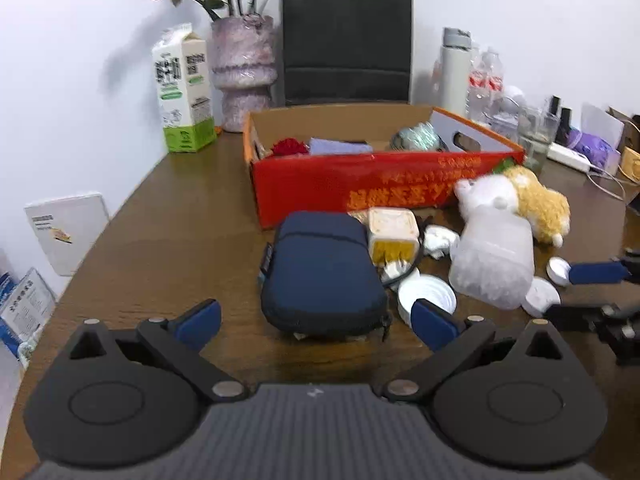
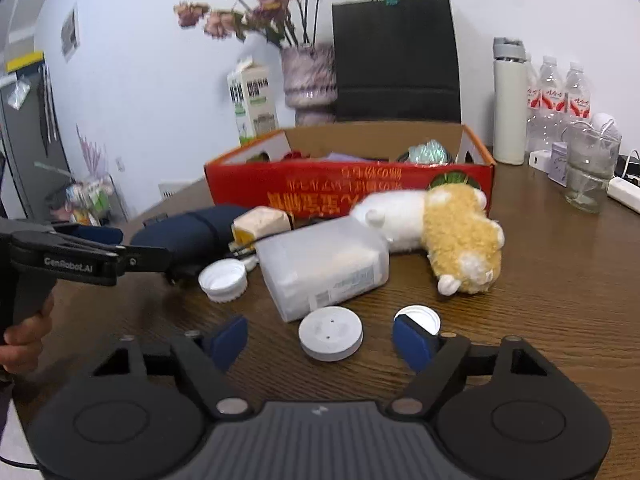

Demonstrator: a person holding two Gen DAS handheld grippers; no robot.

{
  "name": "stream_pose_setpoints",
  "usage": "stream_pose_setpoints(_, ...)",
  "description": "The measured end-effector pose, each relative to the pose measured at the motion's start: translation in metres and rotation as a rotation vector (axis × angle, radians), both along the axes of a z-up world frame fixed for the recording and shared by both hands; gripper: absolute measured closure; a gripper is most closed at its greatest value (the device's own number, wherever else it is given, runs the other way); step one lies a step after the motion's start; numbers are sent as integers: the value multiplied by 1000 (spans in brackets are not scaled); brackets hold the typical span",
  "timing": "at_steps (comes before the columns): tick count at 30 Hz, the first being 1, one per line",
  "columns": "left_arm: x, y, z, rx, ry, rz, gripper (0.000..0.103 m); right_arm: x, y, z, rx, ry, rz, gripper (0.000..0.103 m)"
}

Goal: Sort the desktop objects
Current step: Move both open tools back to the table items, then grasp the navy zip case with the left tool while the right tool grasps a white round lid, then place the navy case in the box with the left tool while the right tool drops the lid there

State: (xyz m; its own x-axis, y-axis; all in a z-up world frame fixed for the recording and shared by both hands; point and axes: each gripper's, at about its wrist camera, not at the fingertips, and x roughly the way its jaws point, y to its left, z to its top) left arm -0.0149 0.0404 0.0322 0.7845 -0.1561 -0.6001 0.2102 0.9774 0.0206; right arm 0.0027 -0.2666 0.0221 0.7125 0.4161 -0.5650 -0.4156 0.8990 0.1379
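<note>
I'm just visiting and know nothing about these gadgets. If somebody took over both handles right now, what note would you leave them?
Left gripper: open, empty, aimed at the navy pouch.
Right gripper: open, empty, the white round disc between its fingers, not gripped.
Red box: already holds a few items.
Left on the table: pouch, disc, plastic jar lying on its side, plush toy, white lid, small cap, beige cube.

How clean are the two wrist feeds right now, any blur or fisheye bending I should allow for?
Left wrist view: motion blur smears the plush toy and the red box lettering; the table edge bows. Right wrist view: somewhat sharper, the white disc reads crisply, though the box print is soft; dark corners vignette both views.
</note>
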Motion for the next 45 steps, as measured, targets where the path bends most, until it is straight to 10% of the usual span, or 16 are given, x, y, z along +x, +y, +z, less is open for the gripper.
stream_pose_setpoints(12,83,-5,6,-102,196,-33,0,12,24,-11,-106,13,10,65)
stream_pose_setpoints(15,98,-16,-1,-36,229,-37,17,9,23,-12,-103,8,7,65)
stream_pose_setpoints(19,89,-19,1,-12,192,-22,36,6,22,-13,-96,1,3,65)
stream_pose_setpoints(30,19,7,41,-134,22,100,43,4,17,-9,-54,20,-27,65)
stream_pose_setpoints(38,29,10,85,-212,-57,61,43,-3,0,44,68,-66,-45,65)
stream_pose_setpoints(45,138,-34,127,-230,40,23,43,70,-6,112,95,-154,-51,65)
